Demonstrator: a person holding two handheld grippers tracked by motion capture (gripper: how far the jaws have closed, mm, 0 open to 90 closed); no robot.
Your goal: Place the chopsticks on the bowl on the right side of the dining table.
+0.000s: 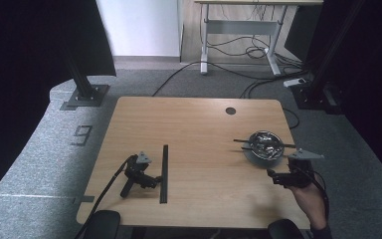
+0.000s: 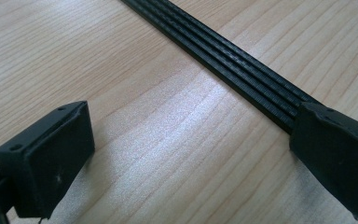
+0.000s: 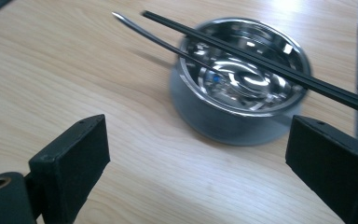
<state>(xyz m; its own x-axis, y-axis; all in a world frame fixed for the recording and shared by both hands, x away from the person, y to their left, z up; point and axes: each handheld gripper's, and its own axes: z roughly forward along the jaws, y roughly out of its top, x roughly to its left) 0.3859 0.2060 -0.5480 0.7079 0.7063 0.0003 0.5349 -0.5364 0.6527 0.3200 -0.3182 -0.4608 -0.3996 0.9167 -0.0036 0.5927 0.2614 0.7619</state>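
Table [image 1: 199, 124] from the high view: I see my left gripper [image 1: 140, 175] lying on the wood just beside a long black strip [image 1: 164, 172], no hand on it. My right gripper [image 1: 286, 178] is held in a hand [image 1: 311, 201] near the front right corner, close to a steel bowl [image 1: 265, 145] with chopsticks [image 1: 263, 144] laid across its rim.

In the left gripper view, I find the jaws spread wide over bare wood, the ridged black strip [image 2: 223, 60] running up to the right-hand jaw.

In the right gripper view, my jaws stand wide apart, gripping nothing; the steel bowl [image 3: 242, 84] sits ahead between them, two chopsticks [image 3: 256, 56] resting across it
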